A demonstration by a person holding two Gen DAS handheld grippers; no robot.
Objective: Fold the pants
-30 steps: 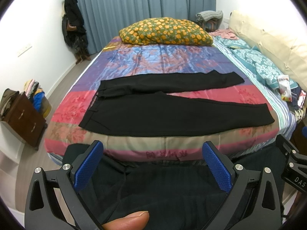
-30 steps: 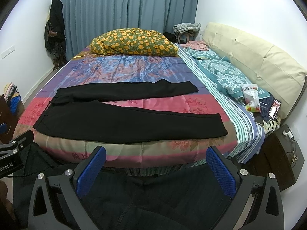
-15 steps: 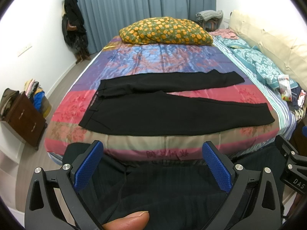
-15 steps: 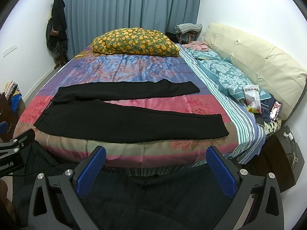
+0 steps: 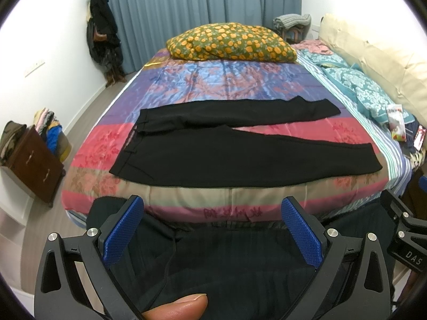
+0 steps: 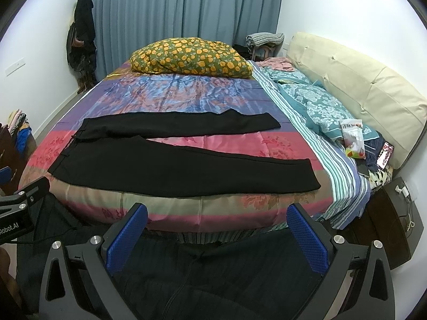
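The left tool (image 5: 210, 229) and the right tool (image 6: 217, 234) are both spread wide and hold nothing, in front of the near edge of the bed (image 6: 213, 213), apart from it. The black pants (image 5: 213, 154) lie flat near that edge, waistband to the left, the 2 legs spread in a narrow V. A flowered pillow (image 5: 229, 42) lies at the far end.

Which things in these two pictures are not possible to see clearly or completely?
- Left wrist view: the right hand-held gripper is cut off by the right edge; its jaws are not seen.
- Right wrist view: the left hand-held gripper is cut off by the left edge.
- Both views: the print on the snack bag is too small to read.
- Pants: the underside is hidden against the bed.
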